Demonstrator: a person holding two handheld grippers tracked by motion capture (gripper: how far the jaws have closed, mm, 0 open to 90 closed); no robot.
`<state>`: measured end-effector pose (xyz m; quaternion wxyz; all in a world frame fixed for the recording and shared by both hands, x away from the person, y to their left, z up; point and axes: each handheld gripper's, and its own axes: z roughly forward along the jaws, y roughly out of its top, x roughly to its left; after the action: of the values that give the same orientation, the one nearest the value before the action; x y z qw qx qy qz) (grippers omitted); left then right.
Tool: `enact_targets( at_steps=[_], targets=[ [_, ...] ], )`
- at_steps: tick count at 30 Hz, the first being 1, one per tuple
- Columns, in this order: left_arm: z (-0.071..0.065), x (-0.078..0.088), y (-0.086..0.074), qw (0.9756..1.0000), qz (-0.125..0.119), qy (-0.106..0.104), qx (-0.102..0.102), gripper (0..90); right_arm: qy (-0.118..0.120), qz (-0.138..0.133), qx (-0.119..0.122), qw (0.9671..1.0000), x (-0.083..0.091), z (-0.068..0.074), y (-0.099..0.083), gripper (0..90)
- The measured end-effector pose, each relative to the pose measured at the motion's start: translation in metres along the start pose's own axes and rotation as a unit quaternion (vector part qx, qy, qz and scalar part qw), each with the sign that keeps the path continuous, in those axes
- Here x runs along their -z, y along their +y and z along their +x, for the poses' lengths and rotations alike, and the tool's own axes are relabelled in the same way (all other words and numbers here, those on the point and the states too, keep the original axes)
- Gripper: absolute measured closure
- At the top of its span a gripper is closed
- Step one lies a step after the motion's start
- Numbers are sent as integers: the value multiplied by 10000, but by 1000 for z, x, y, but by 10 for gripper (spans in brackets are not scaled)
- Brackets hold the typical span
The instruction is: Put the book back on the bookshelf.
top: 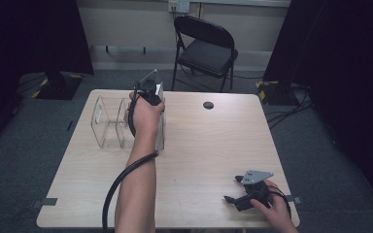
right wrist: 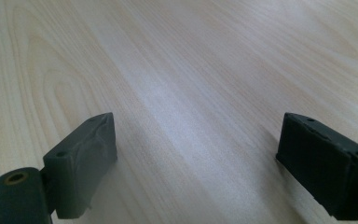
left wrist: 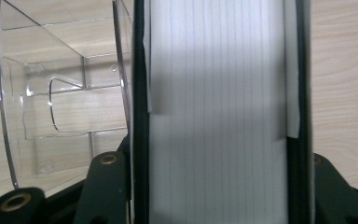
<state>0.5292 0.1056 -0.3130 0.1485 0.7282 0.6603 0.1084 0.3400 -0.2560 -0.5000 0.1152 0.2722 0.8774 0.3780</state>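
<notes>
Gripped between the left gripper's (left wrist: 219, 196) black jaws, a white ribbed flat panel with dark edges (left wrist: 219, 93) stands upright just beside the clear plastic compartment box (top: 109, 121) on the pale wooden desk (top: 209, 145). Keeping it vertical should help clear the box wall. Right gripper (right wrist: 196, 154) rests spread near the desk's front edge, bare desk between.

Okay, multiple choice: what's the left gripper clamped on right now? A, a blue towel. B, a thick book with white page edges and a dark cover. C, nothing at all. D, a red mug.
B: the left gripper has its jaws closed on a thick book with white page edges and a dark cover, beside the clear plastic holder.
</notes>
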Motion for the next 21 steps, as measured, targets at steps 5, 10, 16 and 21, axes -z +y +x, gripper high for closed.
enact_targets(
  at_steps=[5, 10, 16, 21],
  targets=[
    [3, 5, -2, 10000, -85, -23, 43, 464, 3, -1, 5, 10000, 0, 0, 0, 109],
    [6, 10, -7, 9994, -118, -270, 173, 406, 8, -17, 18, 10000, 0, 0, 0, 109],
    [8, 15, -13, 9992, -76, -382, 111, 396, 11, -9, 9, 10000, 0, 0, 0, 109],
    [10, 18, -17, 9985, -55, -521, 127, 381, 10, -10, 7, 10000, 0, 0, 0, 109]
  ],
)
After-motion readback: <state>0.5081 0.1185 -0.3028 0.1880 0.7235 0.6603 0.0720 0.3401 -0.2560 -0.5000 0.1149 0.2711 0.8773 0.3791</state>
